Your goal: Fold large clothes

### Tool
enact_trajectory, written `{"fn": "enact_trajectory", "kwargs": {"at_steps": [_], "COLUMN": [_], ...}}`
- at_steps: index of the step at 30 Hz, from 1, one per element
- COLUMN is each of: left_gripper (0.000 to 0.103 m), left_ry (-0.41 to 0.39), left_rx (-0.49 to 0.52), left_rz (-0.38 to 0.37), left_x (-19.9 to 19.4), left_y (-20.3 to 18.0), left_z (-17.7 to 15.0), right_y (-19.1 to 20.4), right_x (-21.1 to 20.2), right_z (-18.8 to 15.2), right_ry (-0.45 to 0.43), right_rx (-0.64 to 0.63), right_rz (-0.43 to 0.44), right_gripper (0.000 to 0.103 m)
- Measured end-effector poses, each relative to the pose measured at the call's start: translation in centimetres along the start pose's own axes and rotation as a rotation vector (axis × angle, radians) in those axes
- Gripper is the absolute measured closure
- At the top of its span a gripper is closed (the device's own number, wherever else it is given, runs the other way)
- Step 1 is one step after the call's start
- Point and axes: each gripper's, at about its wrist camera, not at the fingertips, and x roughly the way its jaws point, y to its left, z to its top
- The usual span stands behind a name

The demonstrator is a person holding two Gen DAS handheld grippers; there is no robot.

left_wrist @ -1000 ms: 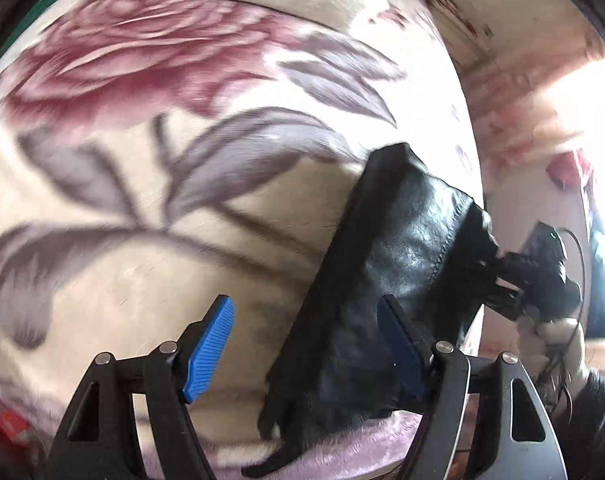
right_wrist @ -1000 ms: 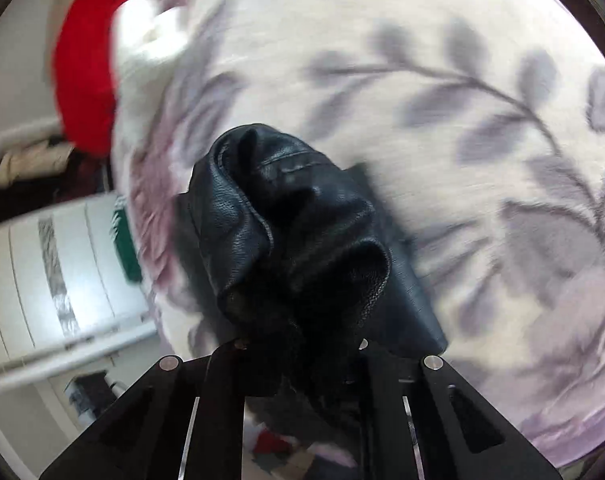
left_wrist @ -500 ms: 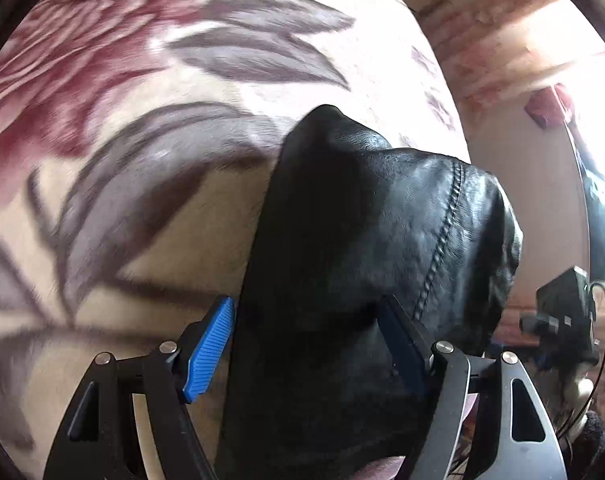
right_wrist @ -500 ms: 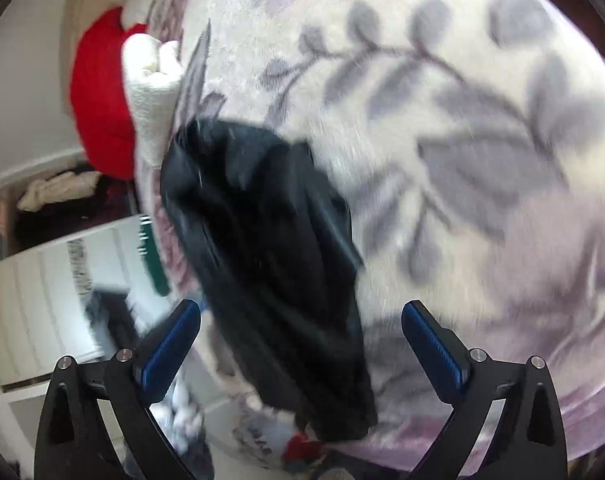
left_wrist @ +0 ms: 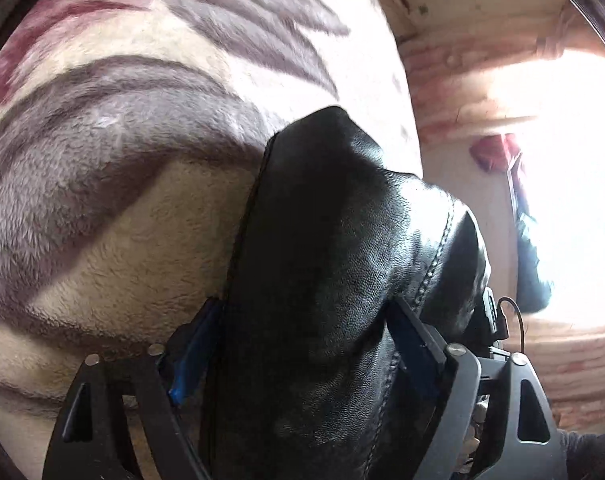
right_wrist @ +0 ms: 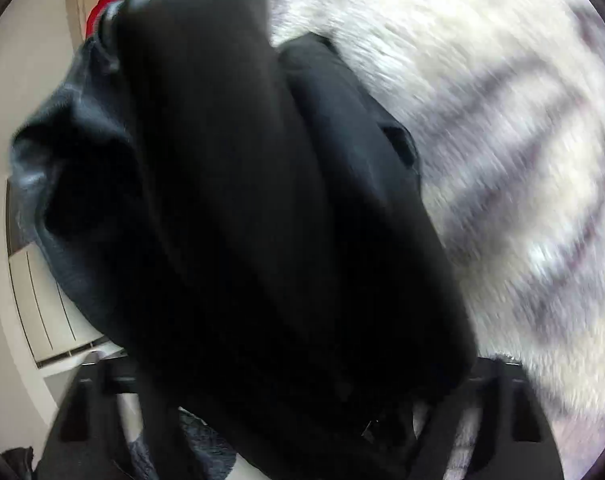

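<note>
Both grippers dropped closer; garment [left_wrist: 342,280] now fills each view, lying on blanket [left_wrist: 122,220]. Left gripper [left_wrist: 302,352] opening astride its stitched edge. Right gripper [right_wrist: 302,400] closing around folds, pads hidden, grip uncertain.

black leather garment [right_wrist: 230,208], floral blanket [right_wrist: 482,80], closing right claw [right_wrist: 286,420]

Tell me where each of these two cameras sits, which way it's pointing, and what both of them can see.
Left wrist: on the left gripper, facing down along its blue-padded fingers at the black leather garment on the floral blanket; jaws opening, garment between them.
Right wrist: on the right gripper, facing the same garment, blurred; jaws closing, finger pads hidden behind it.
Shared: garment and blanket.
</note>
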Motion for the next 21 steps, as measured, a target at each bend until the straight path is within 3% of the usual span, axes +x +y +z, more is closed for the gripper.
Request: {"fn": "enact_trajectory", "kwargs": {"at_steps": [2, 5, 9, 14, 16, 18, 21], "left_gripper": [0.042, 0.051, 0.053, 0.052, 0.051, 0.049, 0.044], "left_ry": [-0.054, -0.144, -0.298, -0.49, -0.542, -0.528, -0.437], "left_rx": [-0.018, -0.072, -0.263, -0.569, -0.706, -0.782, -0.735], "left_rz": [-0.013, -0.025, -0.034, -0.039, -0.069, -0.101, -0.073], "left_x": [-0.6, -2.4, -6.6, -10.8, -11.1, -11.2, -11.7], "left_y": [0.3, 1.1, 4.1, 7.9, 9.0, 9.4, 8.0], "left_z": [-0.6, -1.5, -5.1, -13.3, -16.1, -16.5, -14.4], "right_y": [1.0, 3.3, 8.5, 17.4, 20.0, 21.0, 21.4], "right_x": [0.2, 1.0, 4.1, 14.4, 19.9, 22.6, 21.1], "right_z": [0.7, 1.8, 3.5, 3.5, 2.4, 2.0, 2.9], "right_ry": [0.036, 0.129, 0.295, 0.593, 0.714, 0.748, 0.651], "right_rx": [-0.025, -0.118, -0.301, -0.626, -0.745, -0.78, -0.719], "right_rz": [-0.026, -0.102, -0.229, -0.431, -0.516, -0.577, -0.584], "right_gripper": [0.045, 0.053, 0.055, 0.055, 0.049, 0.037, 0.024]}}
